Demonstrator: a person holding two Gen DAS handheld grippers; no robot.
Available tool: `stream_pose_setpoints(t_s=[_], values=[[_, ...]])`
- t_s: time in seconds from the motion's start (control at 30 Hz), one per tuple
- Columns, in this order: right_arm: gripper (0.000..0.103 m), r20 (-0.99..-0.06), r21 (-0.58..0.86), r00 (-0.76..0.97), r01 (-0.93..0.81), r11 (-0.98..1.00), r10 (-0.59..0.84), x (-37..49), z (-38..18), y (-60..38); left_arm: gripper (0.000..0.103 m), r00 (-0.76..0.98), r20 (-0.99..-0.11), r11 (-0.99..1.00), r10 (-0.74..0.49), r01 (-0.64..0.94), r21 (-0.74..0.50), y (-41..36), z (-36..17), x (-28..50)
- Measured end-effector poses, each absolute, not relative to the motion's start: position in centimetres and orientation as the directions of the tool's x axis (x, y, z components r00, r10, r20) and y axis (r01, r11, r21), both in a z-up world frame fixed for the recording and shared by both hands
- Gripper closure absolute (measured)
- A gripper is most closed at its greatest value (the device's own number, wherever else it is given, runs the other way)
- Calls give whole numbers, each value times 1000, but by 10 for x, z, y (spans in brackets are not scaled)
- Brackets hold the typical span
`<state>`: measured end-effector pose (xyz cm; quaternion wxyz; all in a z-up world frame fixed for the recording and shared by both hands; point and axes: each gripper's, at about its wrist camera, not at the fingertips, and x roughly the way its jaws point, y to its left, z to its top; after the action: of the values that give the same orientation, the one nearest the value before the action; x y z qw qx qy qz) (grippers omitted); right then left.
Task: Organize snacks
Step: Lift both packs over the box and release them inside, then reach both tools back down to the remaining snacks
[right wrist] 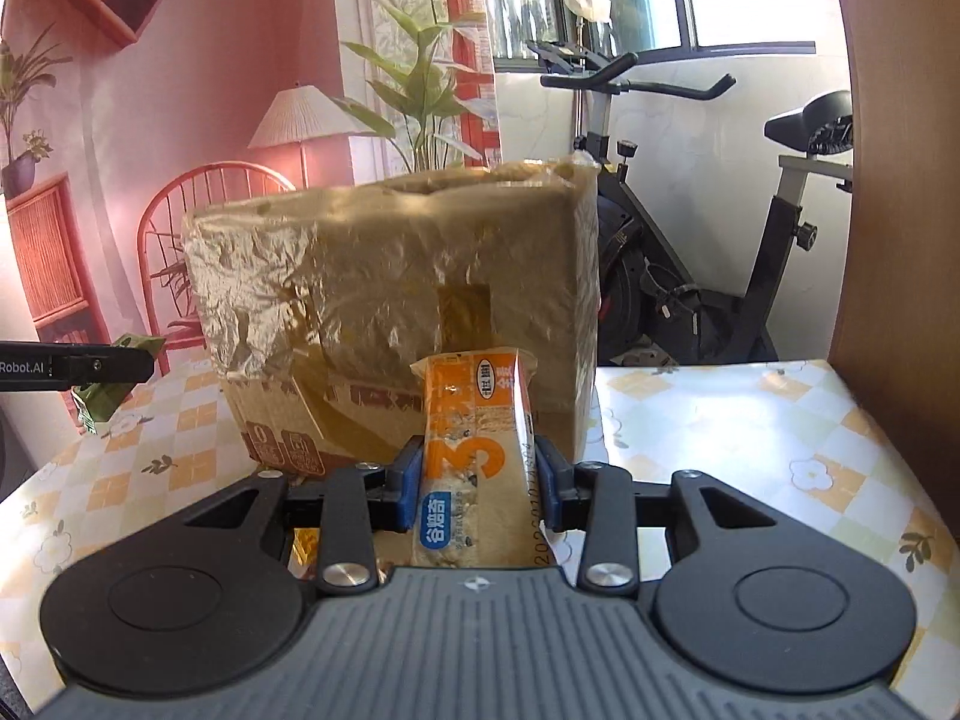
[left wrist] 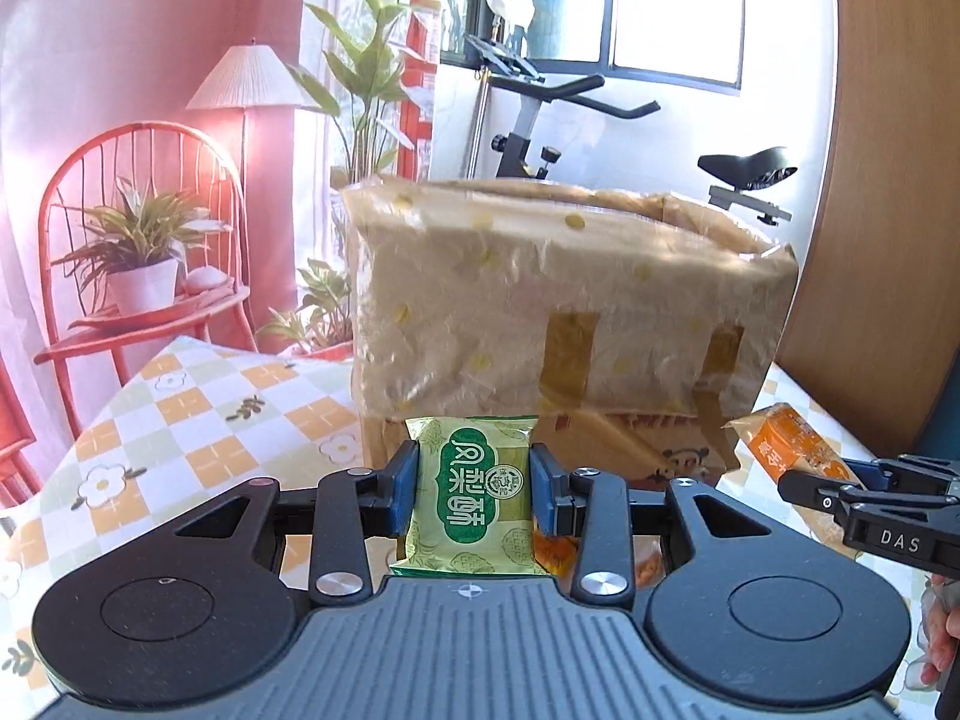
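A green pineapple-cake packet is held in the left gripper, whose blue pads are closed against the packet's two side edges; the packet's long axis runs along the fingers, pointing forward. An orange cereal-bar packet is clamped in the same manner in the right gripper, upright between the pads with its long axis along the fingers. Both packets are carried clear of the checked tablecloth. The relation governing the coming move is that a cardboard box wrapped in a plastic bag stands directly ahead of both grippers, and its open top lies above the level of the packets. Each packet is therefore judged to require lifting over the near rim before release. From each wrist view the box looks about equally near; which gripper is closer cannot be determined. A few snacks are partly visible on the table beneath the left gripper.
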<state>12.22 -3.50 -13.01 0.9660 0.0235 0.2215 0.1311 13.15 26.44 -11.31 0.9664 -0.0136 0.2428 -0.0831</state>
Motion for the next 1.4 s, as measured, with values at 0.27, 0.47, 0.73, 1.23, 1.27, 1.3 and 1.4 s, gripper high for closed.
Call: stream_pose_setpoints(t_s=[0.27,0.47,0.73,1.23,1.27,1.3,1.4], values=[[64,-301,58,904,-300,952,303,186,-41,-22,63,907,-361,976,-216,203,-74,259,-33,184],[65,-399,37,872,-295,955,285,266,-27,-2,63,891,-394,974,-227,215,-75,229,-11,251],[59,-478,14,844,-270,963,243,317,-45,13,51,849,-477,972,-228,223,-69,208,-32,321],[43,-411,61,858,-309,949,306,243,-30,-4,35,855,-467,974,-225,204,-96,267,-22,270],[43,-402,68,863,-305,950,306,234,-31,-5,35,853,-472,975,-220,197,-99,273,-21,263],[43,-397,70,865,-303,950,305,227,-33,-6,35,850,-481,977,-214,188,-103,280,-22,256],[43,-373,85,874,-301,950,310,203,-40,-8,35,834,-516,980,-198,164,-111,298,-27,238]])
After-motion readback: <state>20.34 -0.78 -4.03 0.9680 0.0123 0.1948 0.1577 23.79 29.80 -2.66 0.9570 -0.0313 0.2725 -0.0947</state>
